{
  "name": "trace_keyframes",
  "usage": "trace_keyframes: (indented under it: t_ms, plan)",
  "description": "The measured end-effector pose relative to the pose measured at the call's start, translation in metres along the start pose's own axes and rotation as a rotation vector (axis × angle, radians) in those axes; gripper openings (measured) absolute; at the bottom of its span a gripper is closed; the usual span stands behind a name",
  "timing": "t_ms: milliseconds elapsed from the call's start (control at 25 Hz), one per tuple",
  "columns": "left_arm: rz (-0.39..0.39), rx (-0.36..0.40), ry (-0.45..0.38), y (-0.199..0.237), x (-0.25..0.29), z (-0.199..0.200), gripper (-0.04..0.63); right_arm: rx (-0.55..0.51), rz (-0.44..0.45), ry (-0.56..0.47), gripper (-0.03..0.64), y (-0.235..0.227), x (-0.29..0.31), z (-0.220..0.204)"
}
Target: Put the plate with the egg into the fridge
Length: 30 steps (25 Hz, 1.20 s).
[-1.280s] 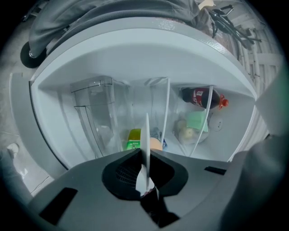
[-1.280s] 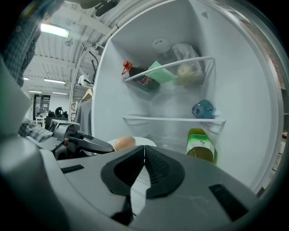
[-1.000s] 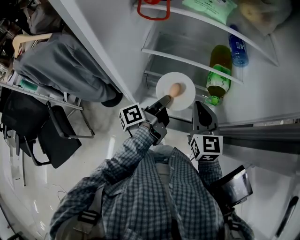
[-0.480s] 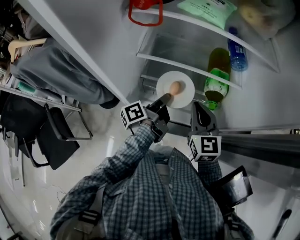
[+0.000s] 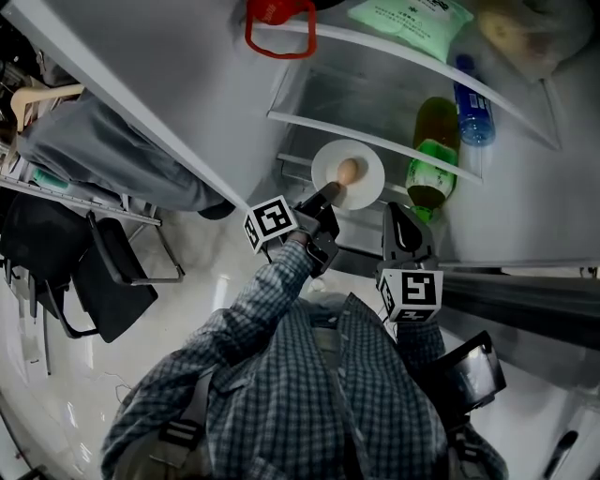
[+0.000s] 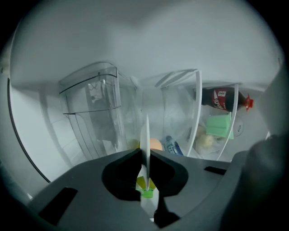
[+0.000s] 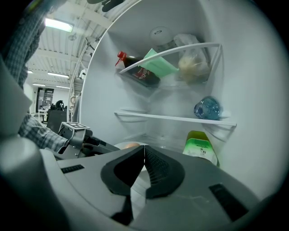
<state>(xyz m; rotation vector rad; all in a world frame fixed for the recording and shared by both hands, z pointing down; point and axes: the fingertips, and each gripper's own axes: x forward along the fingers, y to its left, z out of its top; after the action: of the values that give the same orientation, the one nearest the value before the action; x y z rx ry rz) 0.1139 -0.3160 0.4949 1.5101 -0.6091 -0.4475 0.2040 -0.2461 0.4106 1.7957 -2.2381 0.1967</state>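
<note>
A white plate [image 5: 362, 178] carries a brown egg [image 5: 347, 172] and hangs inside the open fridge, just under a glass shelf [image 5: 375, 138]. My left gripper [image 5: 328, 194] is shut on the plate's near rim. In the left gripper view the plate [image 6: 145, 135] shows edge-on between the jaws, with the egg [image 6: 156, 144] behind it. My right gripper [image 5: 401, 221] hovers shut and empty to the plate's right, below a green bottle [image 5: 433, 159]. The right gripper view shows the egg [image 7: 131, 145] on the plate over the left gripper [image 7: 97, 141].
The fridge shelves hold a green bottle [image 7: 199, 146], a blue water bottle [image 5: 474, 97], a green packet [image 5: 412, 17], a bagged item [image 5: 520, 33] and a red-handled thing [image 5: 277, 21]. Clear drawers [image 6: 92, 106] stand inside. A dark sauce bottle [image 7: 137, 68] lies on the top shelf. A chair [image 5: 103, 272] stands behind.
The plate with the egg has moved a little up and deeper into the fridge, carried by my left gripper. My right gripper has hardly moved.
</note>
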Motion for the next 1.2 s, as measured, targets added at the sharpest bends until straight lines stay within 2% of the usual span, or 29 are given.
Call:
trace_keyframes:
  t_ms: [320,520,640,800,1000,1200]
  plan:
    - [0.034,-0.010,0.003,0.016,0.008,0.006,0.026,-0.064,-0.012,0.077,0.006,-0.003,0.009,-0.014]
    - [0.039,-0.010,0.006,0.020,0.012,0.010,0.026,-0.131,-0.014,0.073,0.006,0.002,0.022,-0.014]
    - [0.043,-0.018,0.002,0.023,0.013,0.012,0.026,-0.264,0.026,0.112,0.006,0.015,0.028,-0.019]
    - [0.055,-0.016,0.012,0.025,0.015,0.012,0.026,-0.428,0.037,0.179,0.006,0.026,0.035,-0.032]
    - [0.057,-0.020,0.018,0.028,0.018,0.010,0.026,-0.655,0.066,0.213,0.008,0.039,0.046,-0.042]
    - [0.053,-0.008,0.028,0.025,0.021,0.008,0.026,-0.819,0.101,0.238,0.008,0.048,0.051,-0.055]
